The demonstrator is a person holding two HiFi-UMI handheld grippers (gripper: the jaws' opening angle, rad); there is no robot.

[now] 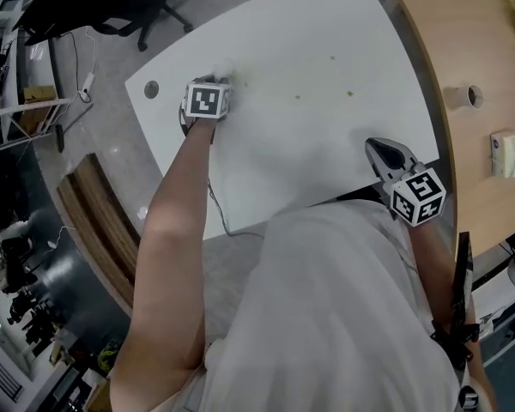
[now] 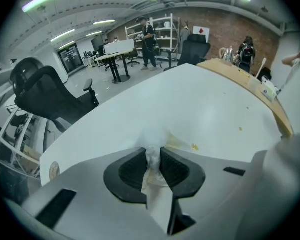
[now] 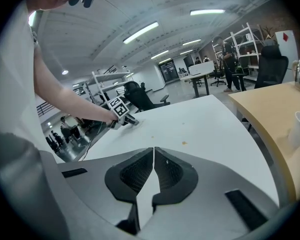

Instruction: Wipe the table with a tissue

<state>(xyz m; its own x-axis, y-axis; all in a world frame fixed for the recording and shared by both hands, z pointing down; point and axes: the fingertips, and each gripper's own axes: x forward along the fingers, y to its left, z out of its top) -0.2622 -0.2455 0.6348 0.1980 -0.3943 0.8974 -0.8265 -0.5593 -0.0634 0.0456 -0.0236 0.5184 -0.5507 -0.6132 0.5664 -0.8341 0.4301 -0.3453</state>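
Toward the far left corner of the white table (image 1: pixel 326 136), the left gripper (image 1: pixel 218 79) points steeply down, its jaws clamped on a crumpled white tissue (image 2: pixel 154 140) that is pressed against the tabletop. A few small brownish specks (image 1: pixel 350 93) dot the table's middle. By the table's near right edge, the right gripper (image 3: pixel 153 153) has its jaws closed together, empty. Past the table's right edge, a paper cup (image 1: pixel 469 97) lies on a wooden table (image 1: pixel 429 33).

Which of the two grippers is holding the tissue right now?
The left gripper: its jaws pinch the crumpled white tissue on the white table. The right gripper has its jaws together, empty.
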